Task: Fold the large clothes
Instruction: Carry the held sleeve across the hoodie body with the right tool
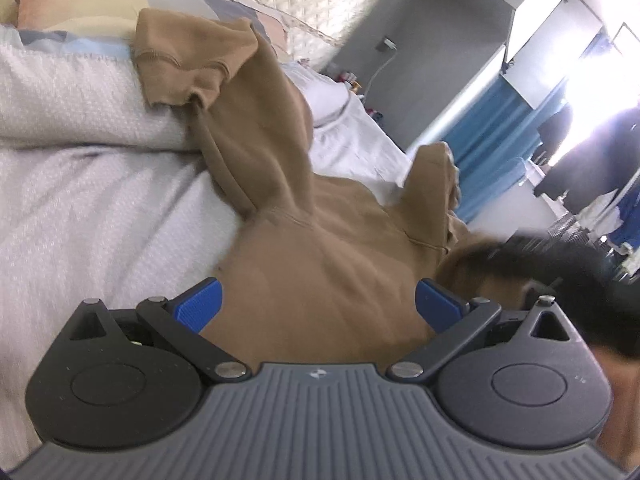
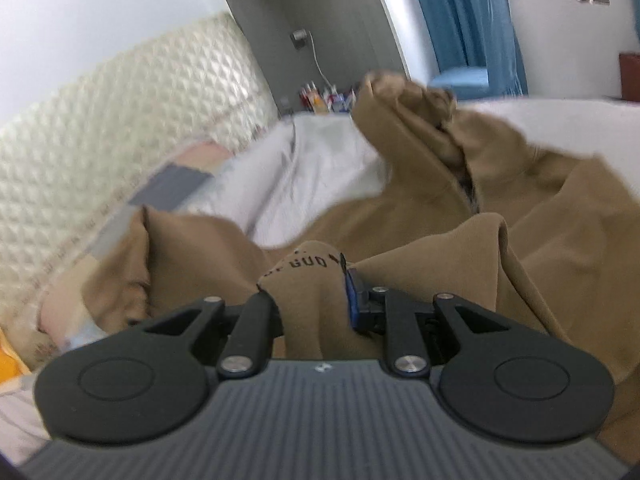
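A large brown sweatshirt [image 1: 320, 264] lies spread on the white bed cover [image 1: 80, 216], one sleeve [image 1: 192, 52] draped up over a pillow. My left gripper [image 1: 318, 306] hovers over the garment's body, open, its blue pads [image 1: 200, 306] set wide apart and pressing on nothing. In the right wrist view the same sweatshirt [image 2: 540, 220] is bunched and lifted. My right gripper [image 2: 314, 300] is shut on a fold of it that bears dark printed letters [image 2: 312, 262]. Only one of its blue pads [image 2: 352, 300] shows; the cloth hides the other.
A quilted cream headboard [image 2: 100, 120] and patterned pillows [image 1: 80, 4] line the bed's far side. A person's dark-haired head [image 1: 568, 280] is close at the right. Blue curtains [image 2: 472, 12], a grey wall panel with a plugged-in charger [image 2: 300, 36] and small bottles [image 2: 324, 100] stand beyond the bed.
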Motion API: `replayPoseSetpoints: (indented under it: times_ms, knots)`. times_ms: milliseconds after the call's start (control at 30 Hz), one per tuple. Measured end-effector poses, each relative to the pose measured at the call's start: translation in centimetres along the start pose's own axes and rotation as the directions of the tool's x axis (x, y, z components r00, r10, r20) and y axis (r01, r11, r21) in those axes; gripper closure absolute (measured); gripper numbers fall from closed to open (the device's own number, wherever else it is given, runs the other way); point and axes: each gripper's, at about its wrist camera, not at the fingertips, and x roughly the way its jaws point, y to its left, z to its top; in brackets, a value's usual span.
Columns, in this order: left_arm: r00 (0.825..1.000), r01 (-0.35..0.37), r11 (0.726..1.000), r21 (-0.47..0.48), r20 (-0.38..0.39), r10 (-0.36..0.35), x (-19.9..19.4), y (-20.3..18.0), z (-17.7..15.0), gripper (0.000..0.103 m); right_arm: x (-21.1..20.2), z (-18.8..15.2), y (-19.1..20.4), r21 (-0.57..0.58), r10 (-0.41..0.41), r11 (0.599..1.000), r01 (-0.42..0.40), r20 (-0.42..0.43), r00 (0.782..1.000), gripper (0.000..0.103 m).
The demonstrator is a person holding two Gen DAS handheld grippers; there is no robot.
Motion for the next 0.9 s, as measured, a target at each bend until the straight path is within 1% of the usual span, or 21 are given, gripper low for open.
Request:
replayPoseSetpoints:
  times_ms: [100, 133, 167, 200, 233, 300, 400, 500, 600, 667, 733, 767, 800, 833, 867, 900]
  knots:
    - [1.0, -0.02, 1.0, 0.0, 0.009, 0.02, 1.1, 0.5, 0.7, 0.0, 3.1, -1.6, -1.3, 0.038, -0.005, 0.999, 0.007, -0.044, 0.999, 0.082]
    - [1.0, -0.009, 1.0, -0.005, 0.006, 0.009, 1.4, 0.7, 0.7, 0.0, 4.0, -2.1, -1.7, 0.056, 0.0, 0.998, 0.003, -0.055, 0.998, 0.082]
    - [1.0, 0.021, 1.0, 0.004, -0.001, -0.021, 1.8, 0.9, 0.6, 0.0, 4.9, -2.4, -1.6, 0.069, 0.002, 0.998, 0.002, -0.063, 0.998, 0.082]
    - [1.0, 0.028, 0.999, 0.016, -0.009, -0.028, 2.2, 0.9, 0.5, 0.0, 5.5, -2.7, -1.9, 0.079, 0.003, 0.997, 0.003, -0.072, 0.997, 0.082]
    - [1.0, 0.014, 0.999, 0.028, -0.019, -0.014, 2.6, 0.8, 0.4, 0.0, 6.0, -2.8, -2.0, 0.083, 0.002, 0.997, 0.005, -0.08, 0.997, 0.082]
    - [1.0, 0.008, 0.999, 0.044, -0.021, -0.007, 3.1, 0.8, 0.2, 0.0, 6.6, -3.0, -1.9, 0.069, 0.0, 0.998, 0.007, -0.098, 0.995, 0.082]
    - [1.0, 0.016, 1.0, 0.023, -0.006, -0.016, 3.5, 0.9, 0.2, 0.0, 6.4, -3.0, -1.8, 0.055, 0.005, 0.998, 0.002, -0.133, 0.991, 0.081]
    - [0.999, 0.033, 0.999, 0.012, -0.006, -0.032, 3.8, 0.8, 0.1, 0.0, 5.6, -2.3, -1.2, 0.0, -0.007, 1.0, 0.007, -0.199, 0.98, 0.081]
    - [0.999, 0.028, 0.999, 0.032, 0.014, -0.029, 3.4, 0.4, -0.2, 0.0, 4.3, -1.6, 0.0, -0.098, -0.034, 0.995, 0.009, -0.256, 0.966, 0.078]
    - [0.999, 0.032, 0.999, 0.032, 0.029, -0.033, 2.9, 0.1, -0.2, 0.0, 3.2, -1.5, 0.7, -0.189, -0.052, 0.982, -0.002, -0.279, 0.959, 0.075]
    - [0.998, 0.041, 0.999, 0.028, 0.041, -0.042, 2.4, -0.1, -0.2, 0.0, 2.1, -1.6, 1.3, -0.292, -0.076, 0.956, -0.016, -0.301, 0.95, 0.066]
    - [0.998, 0.048, 0.998, 0.028, 0.047, -0.049, 2.1, -0.3, -0.3, 0.0, 1.6, -1.7, 1.5, -0.33, -0.083, 0.944, -0.024, -0.307, 0.948, 0.064]
    - [0.997, 0.052, 0.998, 0.032, 0.052, -0.054, 1.9, -0.6, -0.4, 0.0, 0.8, -1.8, 1.5, -0.374, -0.089, 0.927, -0.033, -0.306, 0.948, 0.058]
    - [0.997, 0.053, 0.998, 0.038, 0.055, -0.055, 1.7, -0.8, -0.5, 0.0, 0.2, -1.9, 1.5, -0.406, -0.096, 0.913, -0.037, -0.302, 0.949, 0.048]
    - [0.997, 0.049, 0.998, 0.047, 0.057, -0.051, 1.5, -1.1, -0.7, 0.0, -0.4, -2.1, 1.4, -0.441, -0.103, 0.896, -0.042, -0.298, 0.949, 0.041]
    - [0.997, 0.046, 0.997, 0.054, 0.055, -0.049, 1.4, -1.3, -0.9, 0.0, -1.2, -2.3, 1.2, -0.475, -0.1, 0.878, -0.055, -0.295, 0.95, 0.021]
